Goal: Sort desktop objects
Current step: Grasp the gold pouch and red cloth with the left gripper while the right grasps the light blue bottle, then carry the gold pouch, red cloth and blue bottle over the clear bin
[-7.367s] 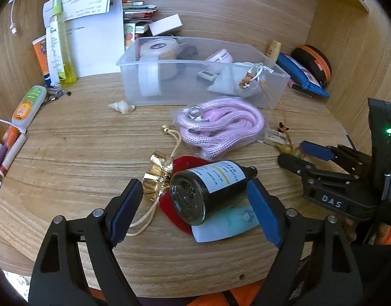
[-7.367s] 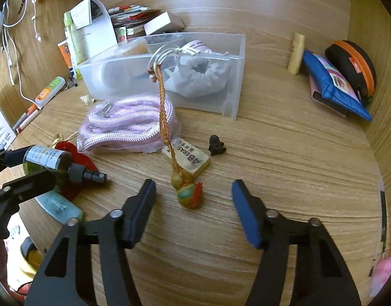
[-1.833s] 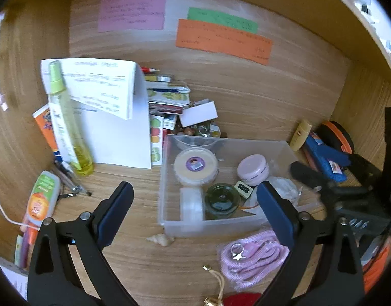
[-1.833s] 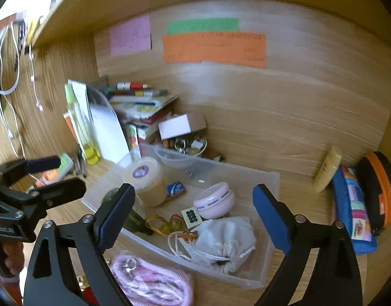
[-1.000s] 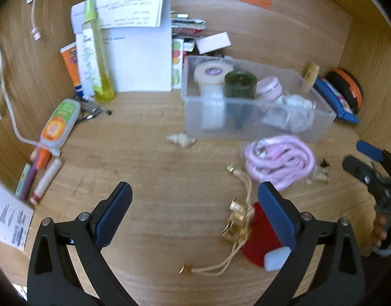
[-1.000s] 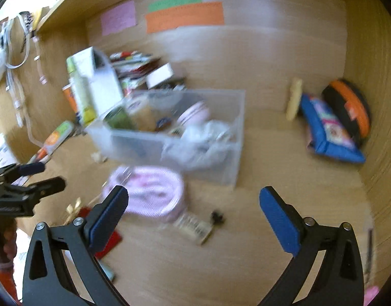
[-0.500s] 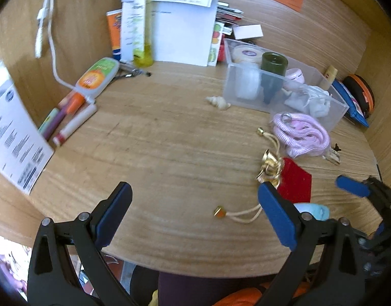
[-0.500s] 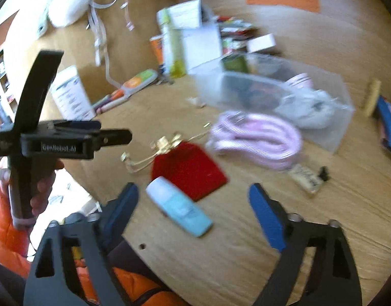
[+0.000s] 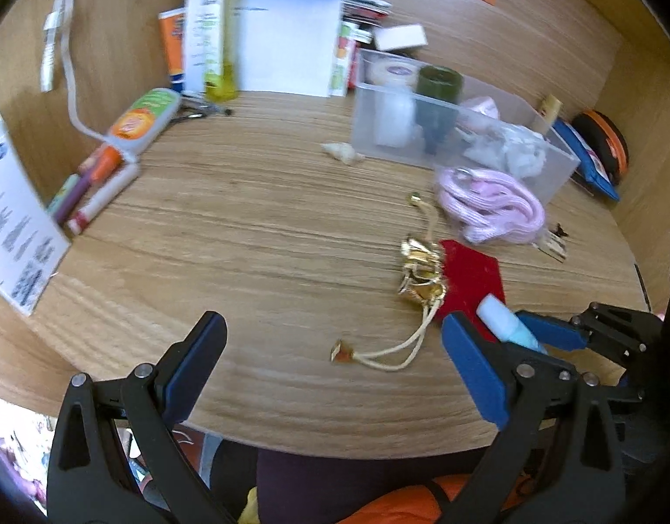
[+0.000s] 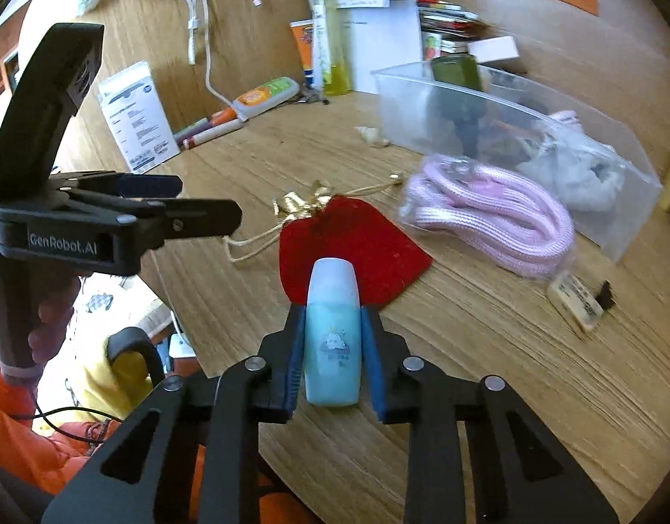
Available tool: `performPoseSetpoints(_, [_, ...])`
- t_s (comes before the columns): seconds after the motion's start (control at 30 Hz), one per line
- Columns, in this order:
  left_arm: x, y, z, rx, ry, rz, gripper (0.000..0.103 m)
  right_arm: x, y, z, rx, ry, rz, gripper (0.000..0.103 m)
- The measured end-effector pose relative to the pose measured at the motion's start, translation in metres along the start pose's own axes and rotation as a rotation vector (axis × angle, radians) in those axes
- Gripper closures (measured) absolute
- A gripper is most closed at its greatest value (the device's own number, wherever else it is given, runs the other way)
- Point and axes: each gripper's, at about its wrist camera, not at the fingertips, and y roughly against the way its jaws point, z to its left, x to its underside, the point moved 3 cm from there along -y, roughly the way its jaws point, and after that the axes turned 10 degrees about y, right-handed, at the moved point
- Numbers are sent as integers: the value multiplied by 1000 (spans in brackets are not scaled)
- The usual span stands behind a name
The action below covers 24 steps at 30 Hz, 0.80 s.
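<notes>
A light blue bottle (image 10: pixel 333 340) with a pale cap lies on the wooden desk, its cap over the edge of a red pouch (image 10: pixel 352 240). My right gripper (image 10: pixel 333 327) is closing, and its blue pads press both sides of the bottle. In the left wrist view the same bottle (image 9: pixel 505 325) shows between the right gripper's fingers (image 9: pixel 549 332). My left gripper (image 9: pixel 330 332) hangs open and holds nothing, over the pouch's cord near the desk's front edge. A pink rope (image 10: pixel 496 214) lies in front of the clear bin (image 10: pixel 619 201), which holds a dark green bottle (image 9: pixel 437 87).
A shell (image 9: pixel 343 153) lies left of the bin and a small tag (image 10: pixel 575 297) right of the rope. Markers (image 9: pixel 94 192), an orange-green tube (image 9: pixel 143 118) and a yellow spray bottle (image 9: pixel 217 43) line the left wall. Blue and orange cases (image 9: pixel 597 157) sit far right.
My right gripper dropped onto the blue bottle and its jaws went from wide apart to pressing the bottle's sides. The left gripper stayed open and shifted slightly.
</notes>
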Motion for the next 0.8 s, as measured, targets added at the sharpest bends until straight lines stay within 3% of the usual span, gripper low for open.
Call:
performPoseSetpoints(0.23, [1,-31,-37,46,-75,79,3,9,31,-34,82,-106,-56,80])
performPoseSetpoints(0.33, [-2,-37,-48,46,-107,57,3,16,44,-51,108,-157,-74,80])
performPoseSetpoints(0.37, [-3,-37,-53,62,-130,37,8,19,47,-57,121,-172,-77,80])
performPoseSetpoints(0.4, [-3,-36,-57,72,-140,19,27,21,49,-62,128,-184,-78,80])
performPoseSetpoints(0.5, [-2,-40,-63,41,-177,-11,67,25,54,-73,143,-217,-84,80])
performPoseSetpoints(0.8, [-7,-29,-47,35,-118,-41,75,21,55,-85,130,-247,-113,80])
